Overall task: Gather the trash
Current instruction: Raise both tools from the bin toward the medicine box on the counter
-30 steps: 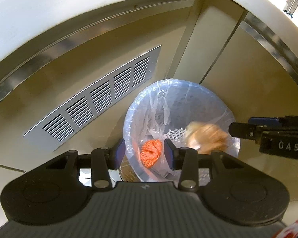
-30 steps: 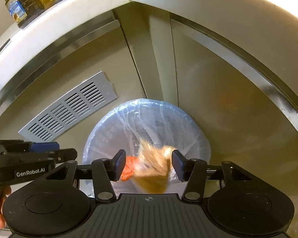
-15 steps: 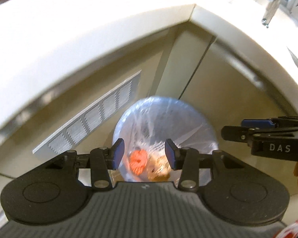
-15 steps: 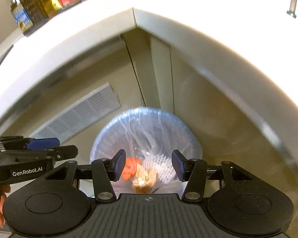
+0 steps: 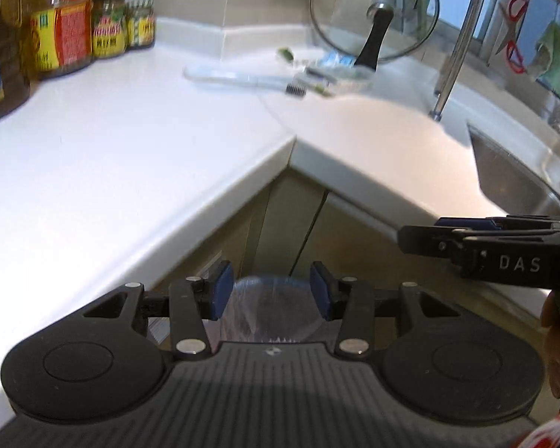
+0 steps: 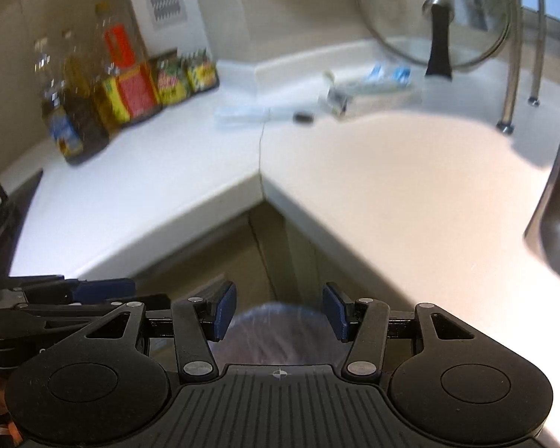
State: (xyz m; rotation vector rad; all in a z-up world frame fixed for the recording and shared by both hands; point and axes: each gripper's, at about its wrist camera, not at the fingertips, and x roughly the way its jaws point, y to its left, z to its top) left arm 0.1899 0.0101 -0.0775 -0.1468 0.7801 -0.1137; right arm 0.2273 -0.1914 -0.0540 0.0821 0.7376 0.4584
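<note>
Currently both the left claw and right claw stand parted and empty above the lined bin, its contents hidden, while wrappers remain uncollected on the tabletop.

both hand-held grippers open, empty

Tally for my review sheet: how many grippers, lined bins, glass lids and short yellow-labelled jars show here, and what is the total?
Grippers: 2 (left gripper, right gripper)
Lined bin: 1
Glass lid: 1
Short jars: 2
Total: 6
</note>
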